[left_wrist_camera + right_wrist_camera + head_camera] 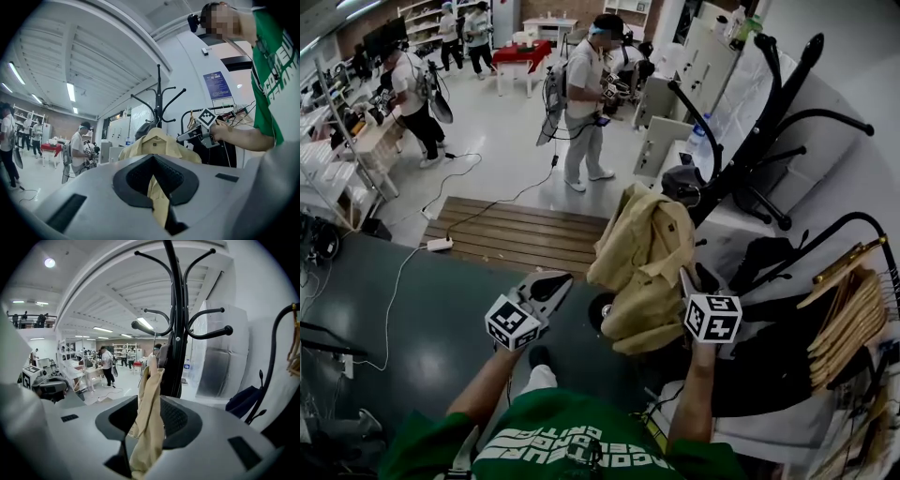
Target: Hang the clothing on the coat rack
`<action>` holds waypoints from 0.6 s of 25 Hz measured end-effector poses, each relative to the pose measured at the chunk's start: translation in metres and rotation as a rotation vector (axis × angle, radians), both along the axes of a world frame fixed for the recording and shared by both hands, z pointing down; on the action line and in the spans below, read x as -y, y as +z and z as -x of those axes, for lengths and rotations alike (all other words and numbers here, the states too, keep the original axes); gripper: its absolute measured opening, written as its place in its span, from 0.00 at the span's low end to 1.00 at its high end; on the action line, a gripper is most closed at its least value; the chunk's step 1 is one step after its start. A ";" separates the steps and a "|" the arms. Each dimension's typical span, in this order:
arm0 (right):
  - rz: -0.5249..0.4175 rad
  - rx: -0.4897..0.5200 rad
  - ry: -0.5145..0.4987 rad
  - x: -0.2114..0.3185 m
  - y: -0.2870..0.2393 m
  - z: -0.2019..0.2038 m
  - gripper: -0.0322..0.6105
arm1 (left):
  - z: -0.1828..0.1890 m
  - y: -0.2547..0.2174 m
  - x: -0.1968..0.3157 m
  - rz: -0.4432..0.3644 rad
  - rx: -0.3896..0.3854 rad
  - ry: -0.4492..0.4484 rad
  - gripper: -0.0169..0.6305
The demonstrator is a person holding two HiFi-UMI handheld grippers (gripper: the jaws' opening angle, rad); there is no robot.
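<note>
**Head view with both gripper views: limp shirt on the rack**

Shows a tan shirt (642,267) draped on a lower hook of the black coat rack (750,141), collar uppermost, body bunched in folds below. Places the left gripper (562,279) just beside the shirt's left edge, apart from it. In the left gripper view, presents jaws slightly parted, with nothing between the pads and the shirt front seen only through the gap. Places the right gripper (689,281) against the shirt's right side. In the right gripper view, presents jaws wide apart, with one loose fold of cloth hanging between them and dark space beside it, so not pinched.

Judged from the drape: light, soft, without stiffness, not fragile, and likely to slide off a smooth hook if loaded to one side. Best taken at the collar band or a shoulder seam, through doubled cloth, for a firmer bite. Lower down, through one thin layer, risks slipping or mere stretching. Cannot tell whether the collar sits fully over the hook.
</note>
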State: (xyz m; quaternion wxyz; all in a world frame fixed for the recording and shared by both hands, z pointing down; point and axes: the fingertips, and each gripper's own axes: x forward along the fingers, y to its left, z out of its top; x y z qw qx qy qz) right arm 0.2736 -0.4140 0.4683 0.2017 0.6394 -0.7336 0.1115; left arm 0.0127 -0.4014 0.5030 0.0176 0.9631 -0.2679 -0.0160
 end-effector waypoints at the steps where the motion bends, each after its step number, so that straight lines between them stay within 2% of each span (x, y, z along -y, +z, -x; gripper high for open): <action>1: -0.001 0.003 -0.004 -0.005 0.001 -0.001 0.29 | -0.003 0.001 -0.005 0.001 0.000 0.001 0.03; 10: -0.006 0.000 -0.063 -0.058 0.010 0.002 0.28 | -0.023 0.006 -0.053 0.004 -0.013 -0.010 0.03; 15: -0.003 0.017 -0.094 -0.086 0.015 0.009 0.21 | -0.033 0.008 -0.077 0.010 -0.015 -0.005 0.03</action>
